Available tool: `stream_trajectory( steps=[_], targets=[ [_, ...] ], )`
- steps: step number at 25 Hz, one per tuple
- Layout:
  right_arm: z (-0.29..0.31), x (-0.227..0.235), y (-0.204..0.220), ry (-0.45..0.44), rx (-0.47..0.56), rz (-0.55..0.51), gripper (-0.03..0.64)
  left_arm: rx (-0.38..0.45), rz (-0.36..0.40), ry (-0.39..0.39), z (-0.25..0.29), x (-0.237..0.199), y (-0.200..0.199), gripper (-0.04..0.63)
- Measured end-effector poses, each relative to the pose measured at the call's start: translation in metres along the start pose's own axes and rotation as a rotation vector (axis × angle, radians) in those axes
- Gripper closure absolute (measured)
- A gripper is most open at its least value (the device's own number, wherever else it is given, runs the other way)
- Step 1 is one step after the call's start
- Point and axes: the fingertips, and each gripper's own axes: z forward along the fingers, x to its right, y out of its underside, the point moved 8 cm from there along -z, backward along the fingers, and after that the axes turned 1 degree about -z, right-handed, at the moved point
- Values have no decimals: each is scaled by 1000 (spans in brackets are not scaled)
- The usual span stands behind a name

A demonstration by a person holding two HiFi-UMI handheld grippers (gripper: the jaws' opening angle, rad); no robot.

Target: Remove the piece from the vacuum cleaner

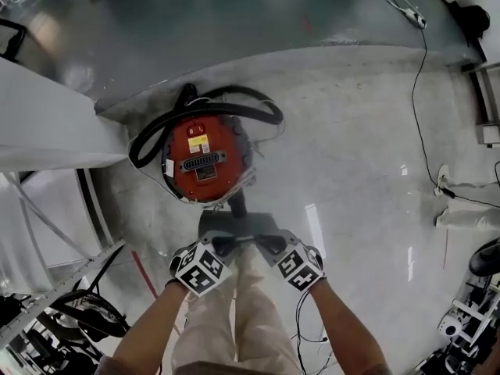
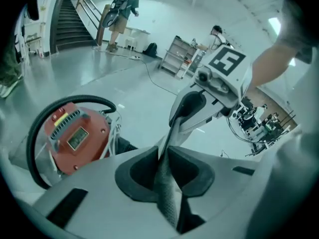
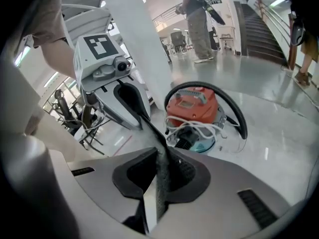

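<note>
Grey plastic is what both grippers have hold of. The nozzle head (image 1: pixel 238 225), the task's piece, sits just on the person's side of the red vacuum cleaner (image 1: pixel 205 158). It is joined to the vacuum cleaner by a short black tube (image 1: pixel 237 203), so it is not yet off. It looks raised off the floor (image 1: pixel 351 170) on which the vacuum cleaner stands, with a black hose (image 1: pixel 234 108) looped around the far side of the vacuum cleaner.

The two grippers come at the nozzle head from opposite sides and meet at its middle. That is probably so a pull runs straight back along the black tube, away from the vacuum cleaner, without twisting the joint. Nothing pins the vacuum cleaner down, so it may drag along rather than let go.

The left gripper (image 2: pixel 164 159) has its fingers (image 2: pixel 168 193) narrow, almost together. They are sunk into the dark recess (image 2: pixel 137 171) at the centre of the nozzle head, on the side away from the vacuum cleaner. The pads look pressed on a thin part there, though I cannot tell just what that part is.

The right gripper (image 3: pixel 160 163) mirrors it. Its fingers (image 3: pixel 158 193) are nearly closed in the same recess, with tips almost touching the left gripper's. Neither gripper has anything else between its jaws.
</note>
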Motion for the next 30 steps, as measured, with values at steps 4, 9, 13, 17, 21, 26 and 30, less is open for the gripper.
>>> stream_trajectory(
  steps=[4,9,13,17,21,26,30],
  targets=[
    [-58,-8,-49,31,55,-4,575,40,0,-23,-61,16,-45,539],
    [-126,-3,-119,112,148,-20,574,141,20,-42,-136,17,-111,540],
    [-190,-10,-163,152,260,-3,574,186,88,-50,-195,32,-160,541],
    [-240,-13,-198,211,343,-16,574,231,196,-71,-240,45,-203,544],
    [-283,-21,-220,253,436,-22,569,305,266,-90,-276,62,-234,543],
    [-325,-34,-238,272,580,40,560,430,289,-106,-313,81,-256,531],
    [-341,-51,-244,274,643,46,555,487,304,-105,-332,94,-255,529]
  ],
)
